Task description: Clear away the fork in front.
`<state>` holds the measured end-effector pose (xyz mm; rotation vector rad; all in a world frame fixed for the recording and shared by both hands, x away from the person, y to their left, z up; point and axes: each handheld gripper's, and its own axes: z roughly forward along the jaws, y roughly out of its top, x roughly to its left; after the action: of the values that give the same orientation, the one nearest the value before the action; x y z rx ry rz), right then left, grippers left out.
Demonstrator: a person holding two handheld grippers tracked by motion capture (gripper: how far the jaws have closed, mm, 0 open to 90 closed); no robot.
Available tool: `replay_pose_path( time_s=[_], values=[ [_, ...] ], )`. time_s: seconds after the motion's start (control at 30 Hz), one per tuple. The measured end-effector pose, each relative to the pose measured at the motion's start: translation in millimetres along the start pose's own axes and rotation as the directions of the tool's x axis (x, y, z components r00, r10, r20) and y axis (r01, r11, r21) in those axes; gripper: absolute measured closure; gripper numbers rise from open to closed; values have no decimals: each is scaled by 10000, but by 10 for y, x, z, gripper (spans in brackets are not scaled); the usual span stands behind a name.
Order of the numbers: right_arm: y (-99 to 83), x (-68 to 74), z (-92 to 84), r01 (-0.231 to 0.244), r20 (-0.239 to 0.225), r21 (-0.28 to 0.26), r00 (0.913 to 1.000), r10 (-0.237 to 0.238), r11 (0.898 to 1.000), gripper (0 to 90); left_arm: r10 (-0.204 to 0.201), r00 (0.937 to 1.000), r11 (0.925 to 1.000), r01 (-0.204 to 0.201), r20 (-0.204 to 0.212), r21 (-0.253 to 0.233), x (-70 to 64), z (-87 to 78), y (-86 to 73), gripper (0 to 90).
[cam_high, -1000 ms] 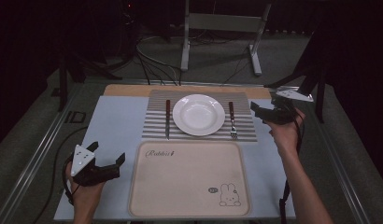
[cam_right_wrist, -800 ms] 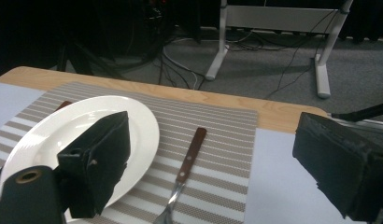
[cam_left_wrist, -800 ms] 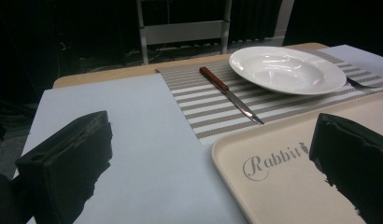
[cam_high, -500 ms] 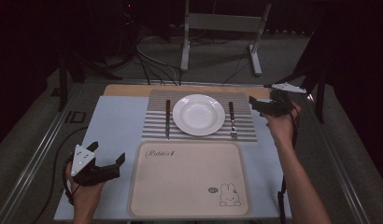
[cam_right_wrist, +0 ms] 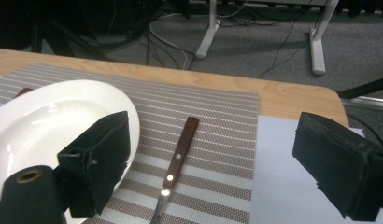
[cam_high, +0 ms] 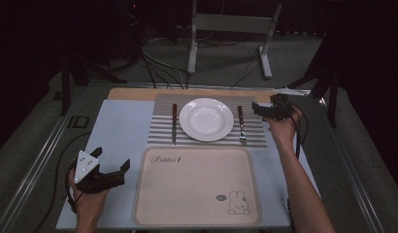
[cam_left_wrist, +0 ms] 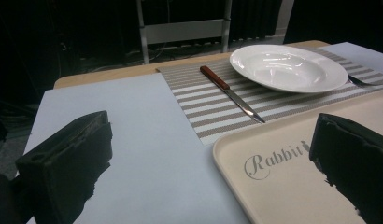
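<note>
Fork (cam_high: pixel 241 125) lies on the striped placemat (cam_high: pixel 158 127), just right of the white plate (cam_high: pixel 206 119), brown handle at the far end, tines near. In the right gripper view I see that handle (cam_right_wrist: pixel 181 145) lying between my jaws, so it's what I'm going for.

My right gripper (cam_high: pixel 265 109) hovers just right of the fork, above the mat's right edge, jaws wide and empty. To do this well I'd drop straight over the handle w/ the jaws across it, not along it, and stay off the plate rim, which sits close beside the left jaw. Handle is thin and flat on the mat, so I reckon I need to go low before I close.

Left gripper (cam_high: pixel 112 175) rests near-left on the blue sheet (cam_high: pixel 117 126), jaws also wide, nothing in them, at the left edge of the beige Rabbit tray (cam_high: pixel 197 187). Knife (cam_high: pixel 174 124) sits left of the plate, untouched.
</note>
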<state>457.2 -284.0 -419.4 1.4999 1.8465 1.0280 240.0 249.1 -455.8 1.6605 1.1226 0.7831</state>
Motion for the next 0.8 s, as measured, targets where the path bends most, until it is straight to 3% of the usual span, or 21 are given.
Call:
replay_pose_path(
  time_s=[0.8],
  values=[
    [-184,158,452,4,-99,963,10000,5,9953,112,-52,10000,10000,52,-10,-15,13,-1,-8,2]
  ],
)
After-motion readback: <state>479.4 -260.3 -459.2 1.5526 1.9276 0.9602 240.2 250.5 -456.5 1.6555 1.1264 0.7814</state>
